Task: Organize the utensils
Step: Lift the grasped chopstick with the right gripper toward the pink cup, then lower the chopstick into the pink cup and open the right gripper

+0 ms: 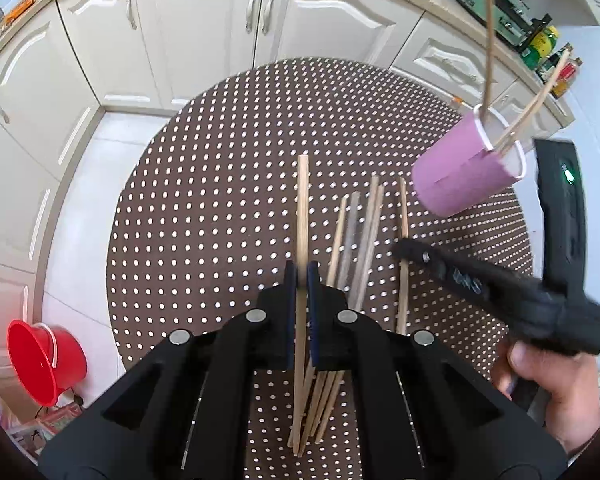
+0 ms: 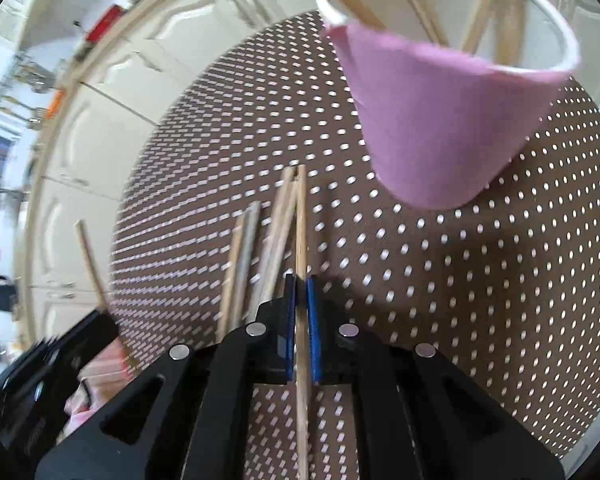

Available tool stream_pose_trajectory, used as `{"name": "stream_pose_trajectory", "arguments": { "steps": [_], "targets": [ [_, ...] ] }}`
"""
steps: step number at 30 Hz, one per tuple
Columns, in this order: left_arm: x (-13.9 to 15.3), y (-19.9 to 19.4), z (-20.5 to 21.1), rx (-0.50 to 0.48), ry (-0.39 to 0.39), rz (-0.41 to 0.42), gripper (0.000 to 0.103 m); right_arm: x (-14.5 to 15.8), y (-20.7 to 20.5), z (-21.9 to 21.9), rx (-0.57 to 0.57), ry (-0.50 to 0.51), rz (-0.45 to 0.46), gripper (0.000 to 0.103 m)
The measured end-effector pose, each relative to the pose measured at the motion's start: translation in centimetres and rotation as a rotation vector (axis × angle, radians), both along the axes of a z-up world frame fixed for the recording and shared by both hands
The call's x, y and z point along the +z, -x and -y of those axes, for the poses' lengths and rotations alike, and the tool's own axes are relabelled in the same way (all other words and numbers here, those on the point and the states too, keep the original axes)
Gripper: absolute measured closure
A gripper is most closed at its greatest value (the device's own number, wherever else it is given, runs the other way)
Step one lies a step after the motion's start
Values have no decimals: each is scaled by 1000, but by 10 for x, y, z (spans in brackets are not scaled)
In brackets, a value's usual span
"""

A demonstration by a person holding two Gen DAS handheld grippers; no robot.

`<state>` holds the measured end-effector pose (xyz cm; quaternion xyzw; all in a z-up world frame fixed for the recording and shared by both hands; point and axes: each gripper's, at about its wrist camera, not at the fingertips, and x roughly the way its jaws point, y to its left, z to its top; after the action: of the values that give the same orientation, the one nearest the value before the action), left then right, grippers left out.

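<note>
Left gripper pinched on one pale chopstick, held partway along its length, free end pointing far across the round dotted table and seemingly raised above it. Right of that, a loose heap of chopsticks lying flat on the cloth, fanned and overlapping, near ends tucked under the left gripper. Right again, right gripper clamped on a second stick at the right edge of the heap; from the left view, only its closed tip reaching in over the rightmost stick.

Probably light, stiff, smooth wood: easy to lift, but thin and round, so likely to swivel or slide between flat pads. Best taken near the middle, one at a time, pads square across the shaft; a hold near an end would likely let the stick droop or twist.

Far right, purple cup standing on the table, white inside, rim open. Inside, a few sticks leaning on the rim and splayed apart, most of their length above it. Exact count hard to tell. Light cup, tall load: probably easy to tip with a sideways knock.
</note>
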<state>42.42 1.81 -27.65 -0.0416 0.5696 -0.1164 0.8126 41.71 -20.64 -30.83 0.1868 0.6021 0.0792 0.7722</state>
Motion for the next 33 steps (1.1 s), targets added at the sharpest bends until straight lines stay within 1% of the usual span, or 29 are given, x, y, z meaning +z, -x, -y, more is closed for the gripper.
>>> {"name": "stream_pose_trajectory", "arguments": {
  "steps": [1,3,7,11,17,22,29,33],
  "targets": [
    [3,0,1,-1,5,3,97,4,3,2,7,-12,7,98],
    [12,0,2,7,38,8,97,17,11,5,28,-61,34,98],
    [31,2,5,13,78,30,98,48,22,10,54,-90,108,98],
    [56,3,18,2,94,84,98,81,29,18,70,-83,191,98],
    [91,2,36,-6,127,161,98,131,33,43,66,-84,314,98],
    [118,-1,55,-18,152,219,98,162,34,66,52,-79,404,98],
    [151,-12,85,-23,190,288,98,198,30,100,32,-42,502,98],
    [167,-17,99,-28,209,321,98,210,29,118,22,-31,546,98]
  ]
}}
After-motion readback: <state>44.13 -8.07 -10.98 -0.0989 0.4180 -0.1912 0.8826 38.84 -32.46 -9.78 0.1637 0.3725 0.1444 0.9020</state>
